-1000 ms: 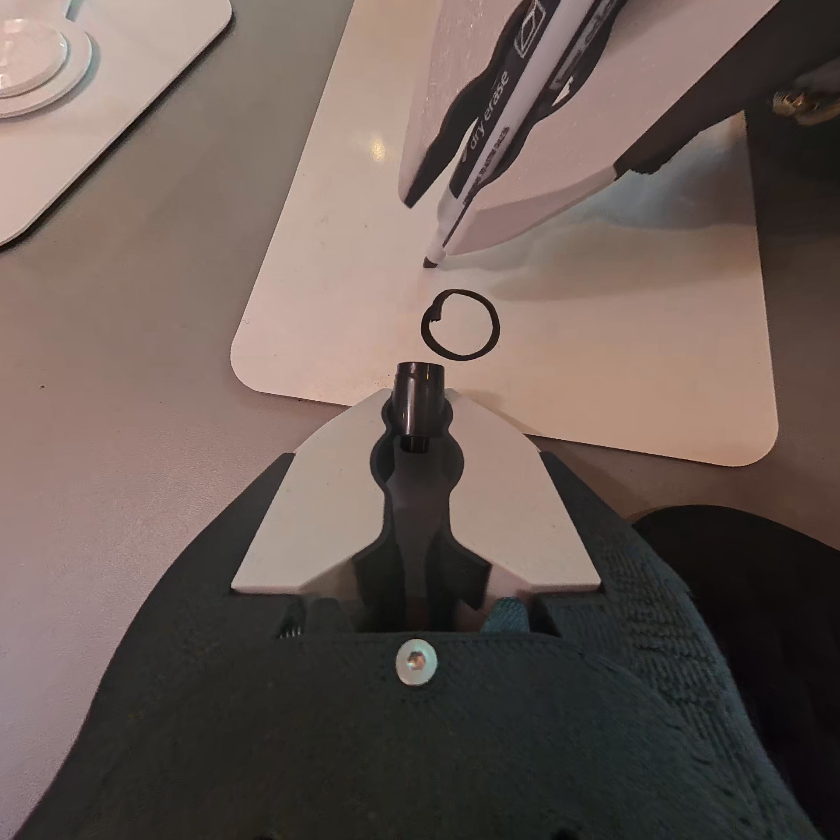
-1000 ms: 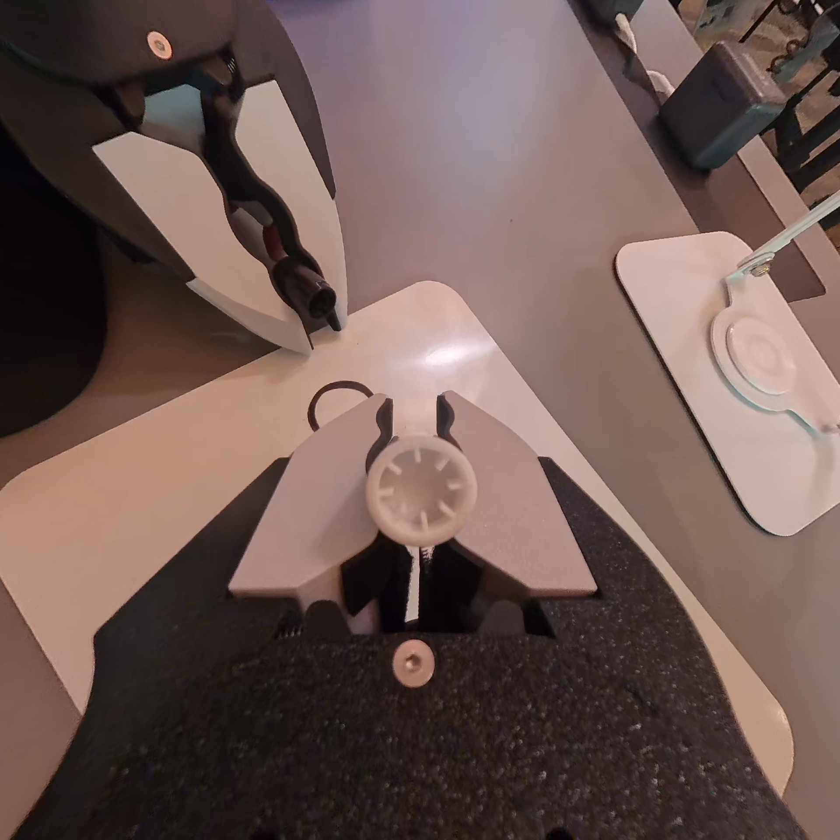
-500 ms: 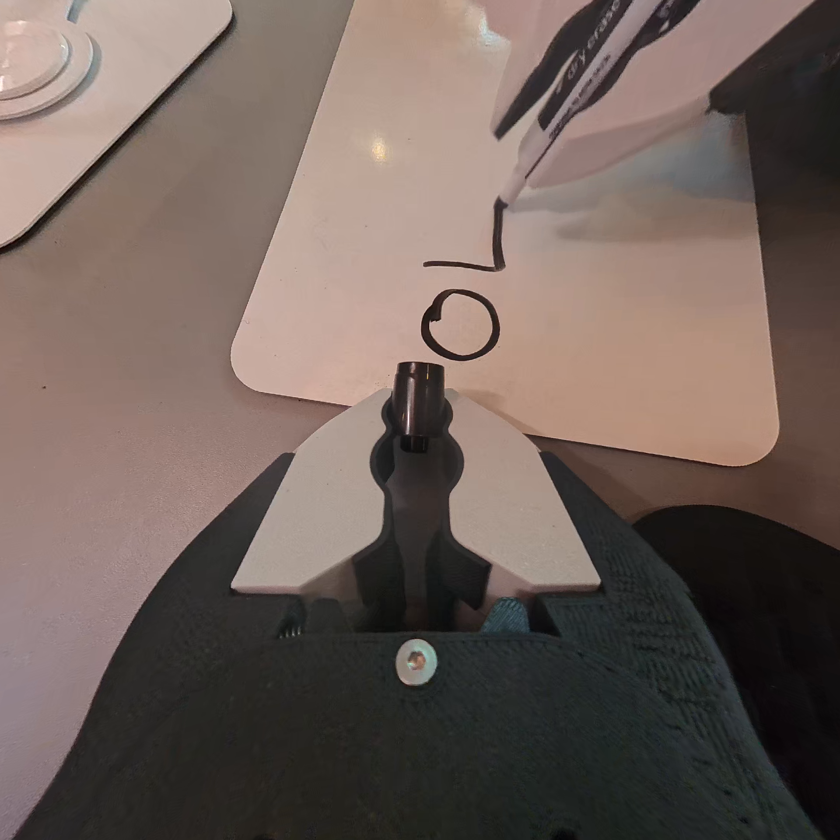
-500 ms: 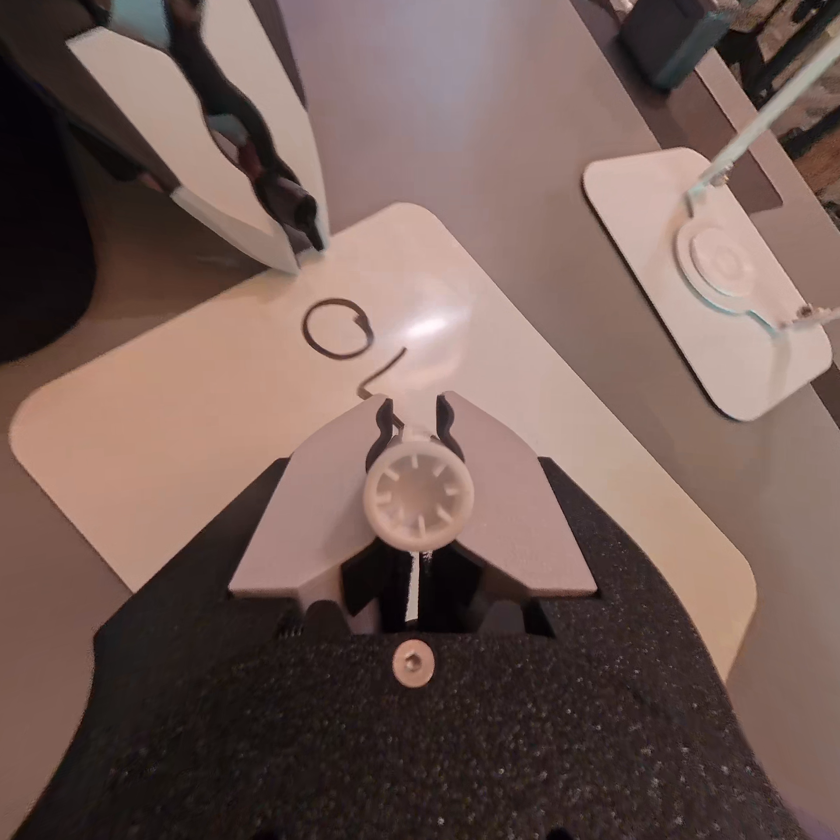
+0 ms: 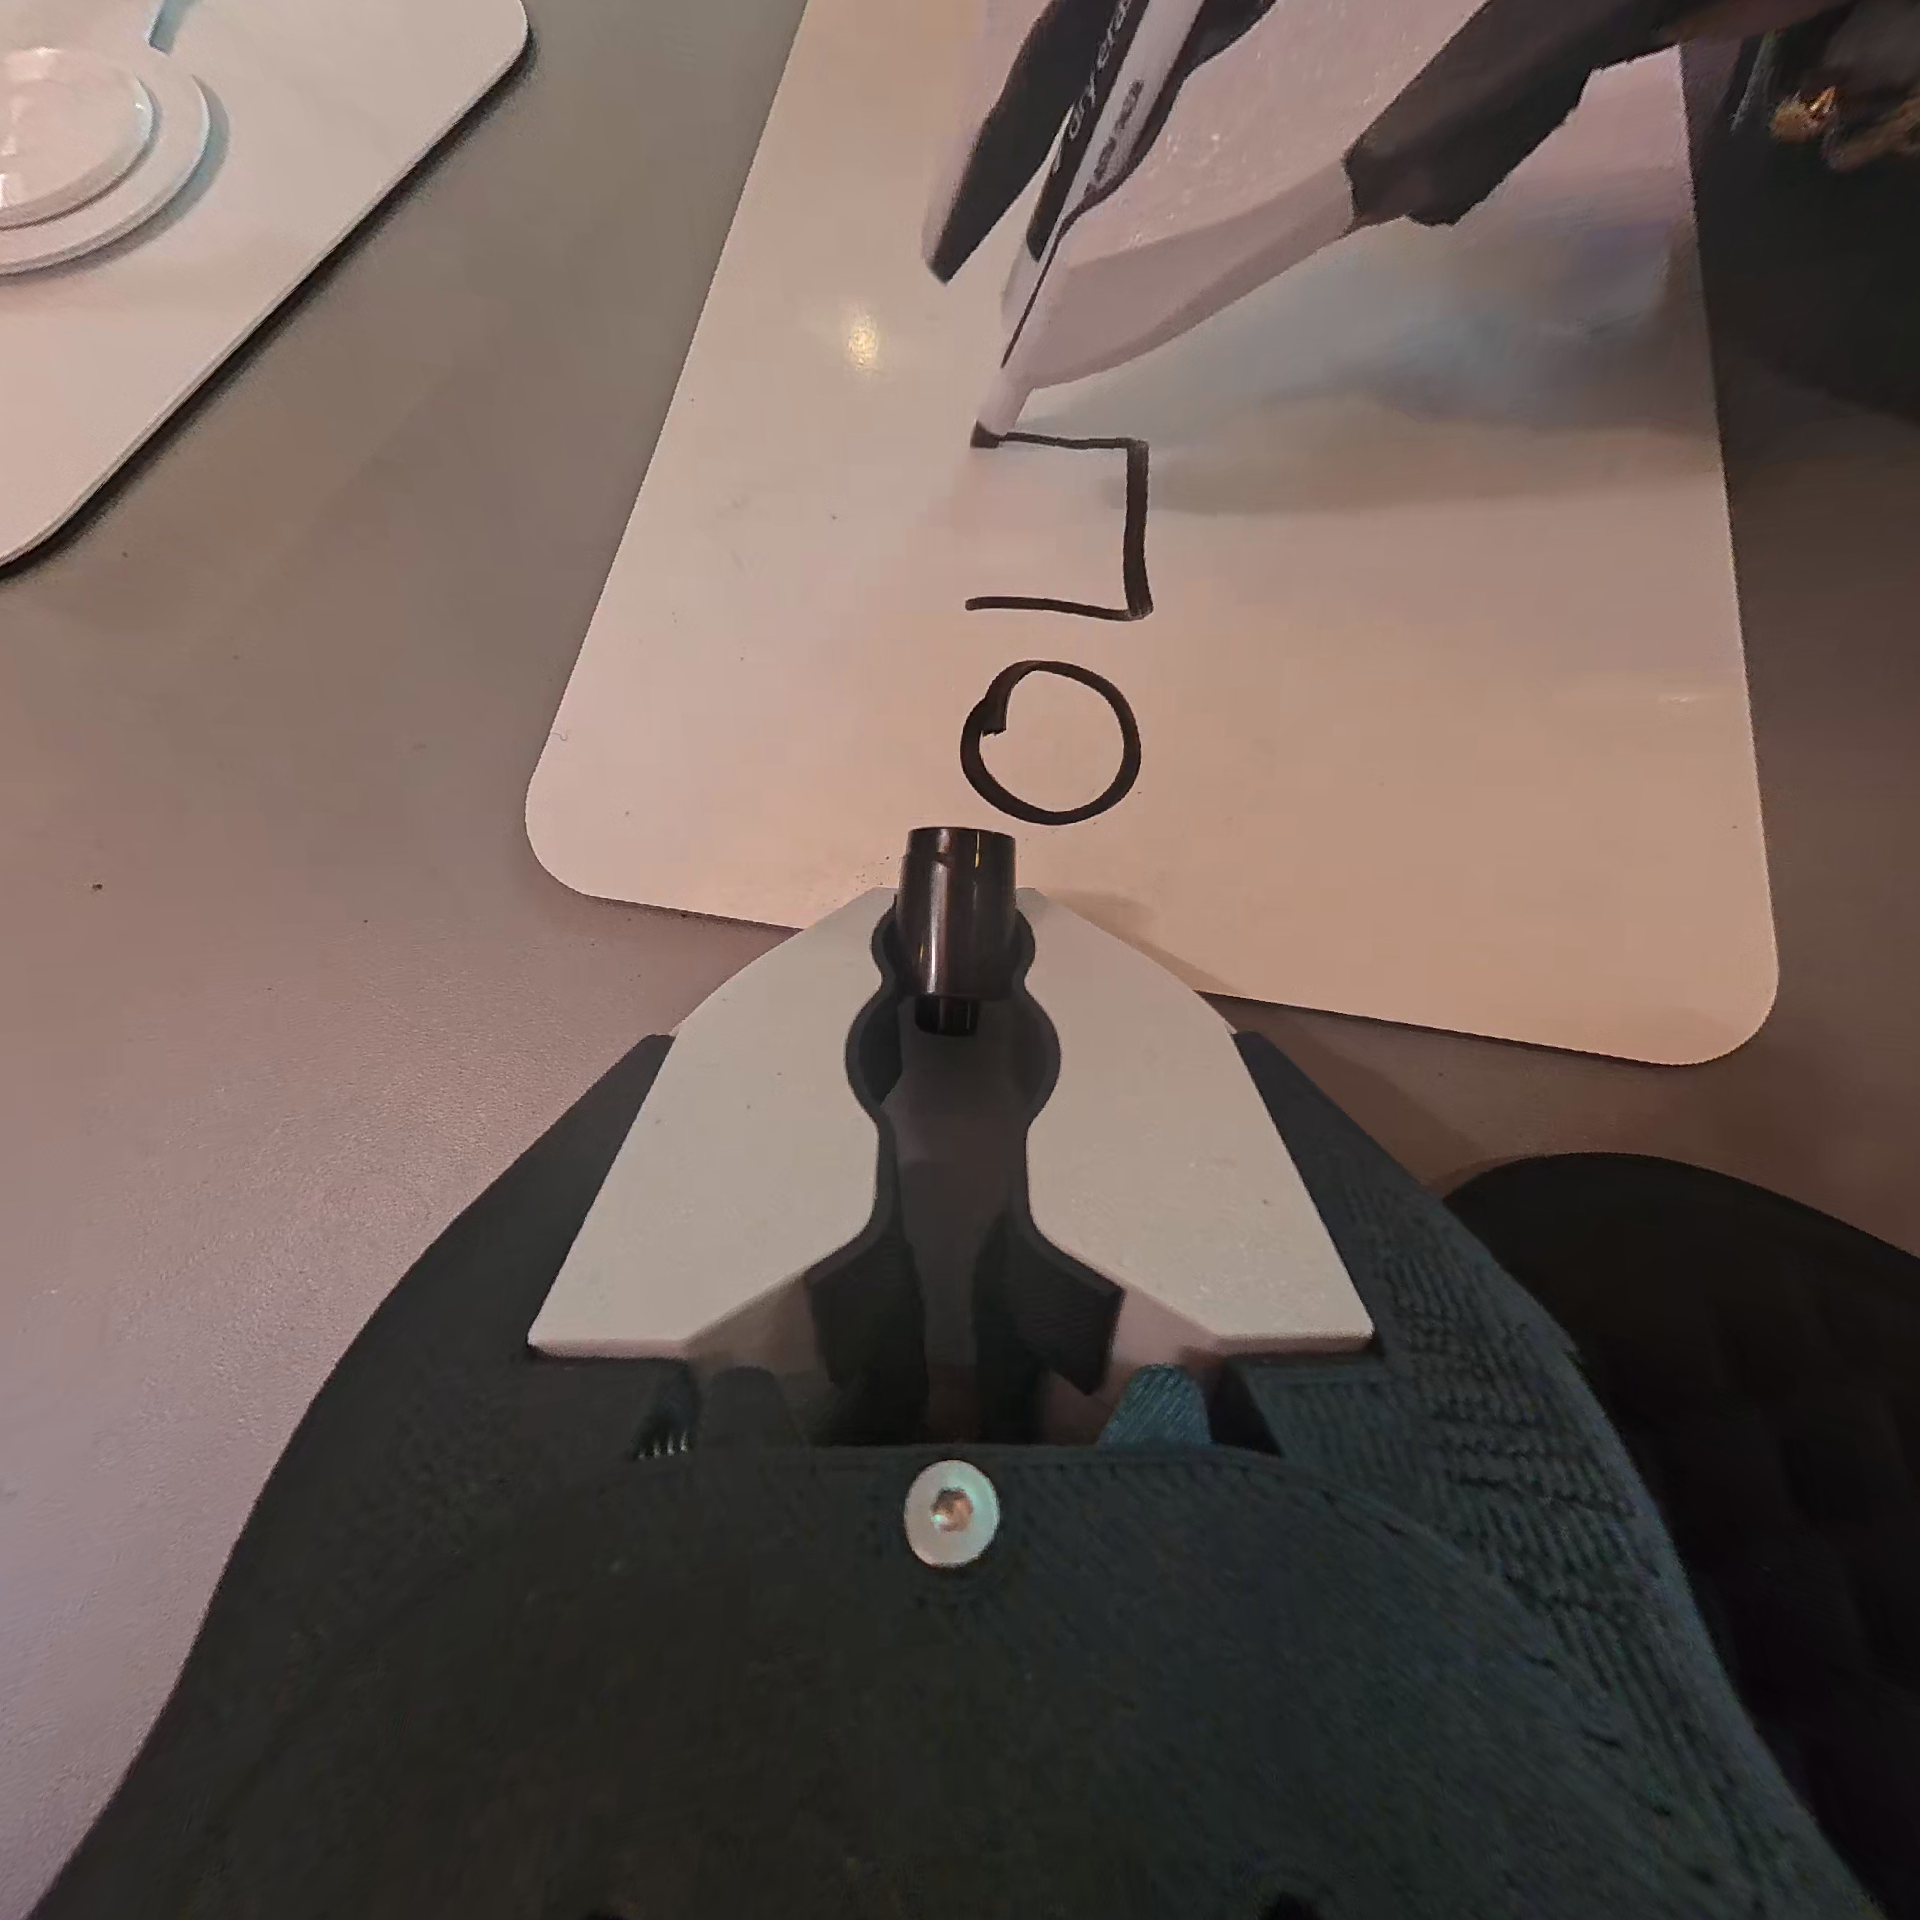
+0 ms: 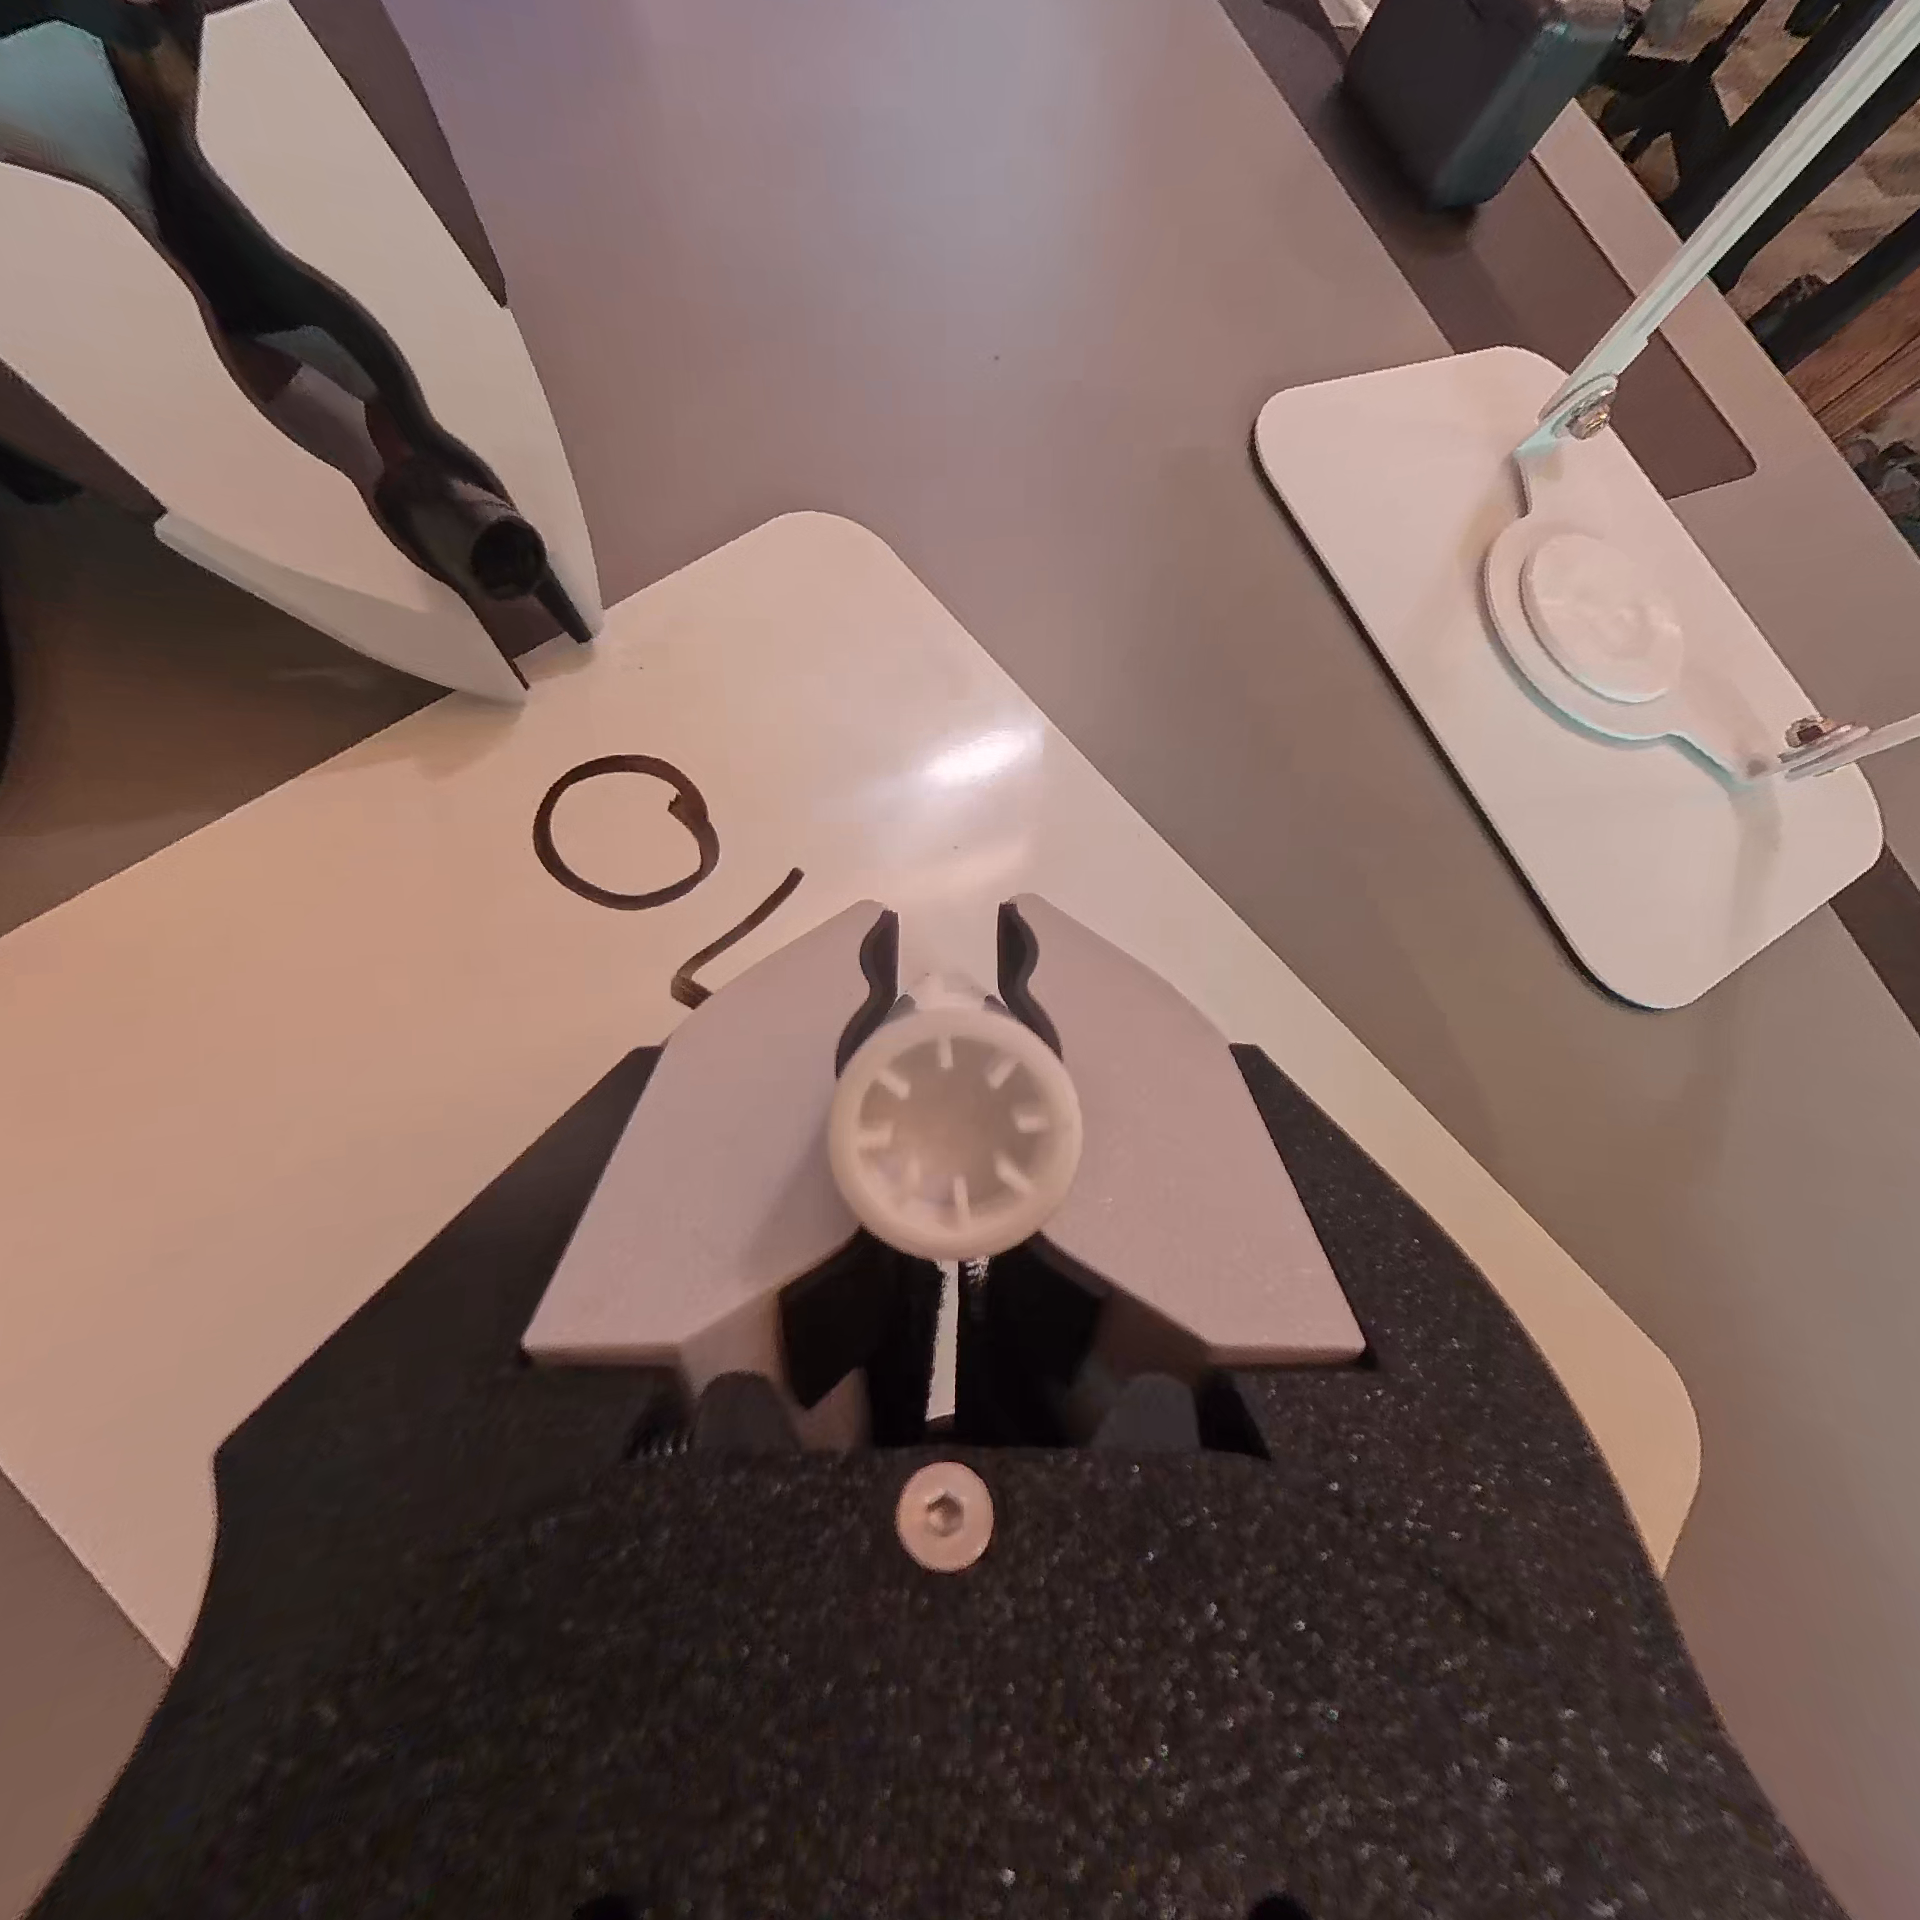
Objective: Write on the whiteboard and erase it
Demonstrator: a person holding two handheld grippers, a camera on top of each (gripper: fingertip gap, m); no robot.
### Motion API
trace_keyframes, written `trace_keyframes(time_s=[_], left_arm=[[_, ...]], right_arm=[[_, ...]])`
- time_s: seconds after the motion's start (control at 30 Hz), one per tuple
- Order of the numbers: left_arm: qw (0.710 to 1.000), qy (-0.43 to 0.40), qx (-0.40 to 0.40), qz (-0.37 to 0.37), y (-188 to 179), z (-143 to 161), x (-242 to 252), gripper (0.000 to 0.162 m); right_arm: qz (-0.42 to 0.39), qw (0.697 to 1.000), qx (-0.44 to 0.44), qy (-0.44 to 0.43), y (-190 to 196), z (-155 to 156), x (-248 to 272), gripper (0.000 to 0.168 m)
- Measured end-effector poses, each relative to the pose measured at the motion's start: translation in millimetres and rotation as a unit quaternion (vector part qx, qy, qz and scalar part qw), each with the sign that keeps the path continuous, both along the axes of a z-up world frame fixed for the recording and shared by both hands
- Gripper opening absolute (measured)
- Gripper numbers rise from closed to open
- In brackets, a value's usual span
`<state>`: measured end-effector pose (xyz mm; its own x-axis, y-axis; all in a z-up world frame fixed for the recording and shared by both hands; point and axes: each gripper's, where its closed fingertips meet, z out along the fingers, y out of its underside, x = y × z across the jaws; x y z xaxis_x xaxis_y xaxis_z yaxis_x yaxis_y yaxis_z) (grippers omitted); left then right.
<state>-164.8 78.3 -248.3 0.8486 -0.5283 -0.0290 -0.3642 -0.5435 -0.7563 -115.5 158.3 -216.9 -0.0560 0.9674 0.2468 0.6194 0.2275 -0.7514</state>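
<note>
A small whiteboard (image 5: 1403,790) lies flat on the grey table; it also shows in the right wrist view (image 6: 260,1091). It bears a drawn black circle (image 5: 1049,750) and three sides of a square (image 5: 1127,520). My right gripper (image 6: 940,920) is shut on a white dry-erase marker (image 6: 956,1132), seen end-on. In the left wrist view the marker (image 5: 1081,156) tip touches the board at the far left end of the square's line. My left gripper (image 5: 956,904) is shut on the black marker cap (image 5: 956,914), at the board's near edge. It also shows in the right wrist view (image 6: 520,623).
A white lamp base (image 6: 1558,665) with a thin arm stands on the table beside the board; it shows at far left in the left wrist view (image 5: 208,208). A dark box (image 6: 1475,94) sits at the table's far edge. A dark object (image 5: 1714,1455) lies at near right. Tip to tip, the grippers are about 10 cm apart.
The marker has drawn on: from one short stroke past the circle to a side going away and a top line running left. My left gripper has stayed still with the cap.
</note>
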Motion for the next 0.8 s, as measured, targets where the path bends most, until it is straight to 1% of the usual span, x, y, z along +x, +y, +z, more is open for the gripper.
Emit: trace_keyframes(time_s=[0.27, 0.37, 0.5, 0.8], left_arm=[[1.000, 0.000, 0.000, 0.000, 0.0, 0.1, 0.0, 0.016], [1.000, 0.002, 0.001, 0.000, -0.2, 0.1, 0.1, 0.017], [1.000, 0.001, 0.000, -0.001, -0.2, 0.1, 0.1, 0.017], [1.000, -0.002, -0.001, 0.000, -0.2, 0.1, 0.2, 0.017]], right_arm=[[0.047, 0.999, 0.000, 0.005, -36.3, 0.8, -26.5, 0.019], [0.026, 0.999, -0.001, 0.025, -25.3, 10.4, -19.6, 0.019], [-0.013, 1.000, -0.010, 0.023, -1.4, 15.4, 7.9, 0.019], [-0.021, 1.000, -0.016, 0.002, 0.9, 0.5, 22.4, 0.019]])
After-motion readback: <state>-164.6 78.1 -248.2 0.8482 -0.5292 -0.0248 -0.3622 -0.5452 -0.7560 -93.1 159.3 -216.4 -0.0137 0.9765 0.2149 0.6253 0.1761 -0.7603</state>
